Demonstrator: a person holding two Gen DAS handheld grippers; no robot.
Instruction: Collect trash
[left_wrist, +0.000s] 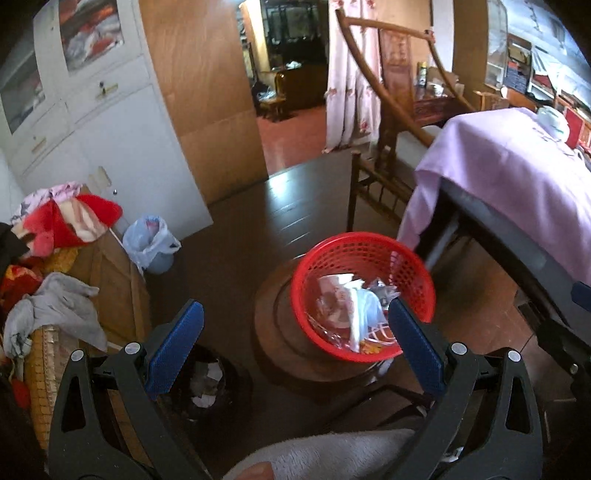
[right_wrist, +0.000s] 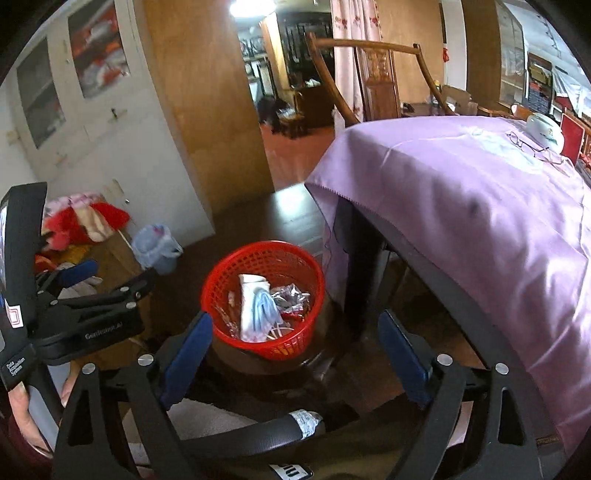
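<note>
A red mesh basket sits on a round wooden stool beside the table. Crumpled paper, a blue-white rag and shiny wrappers lie inside it. My left gripper hangs above and just in front of the basket, blue pads wide apart, nothing between them. In the right wrist view the same basket with its trash lies straight ahead. My right gripper stands open and empty, short of the basket. The left gripper shows there at the left, held in a person's hand.
A table under a purple cloth crowds the right, a wooden chair behind it. On the left are a white cabinet, a bag-lined bin and clothes piled on a wooden box. A dark bin holding paper stands on the floor.
</note>
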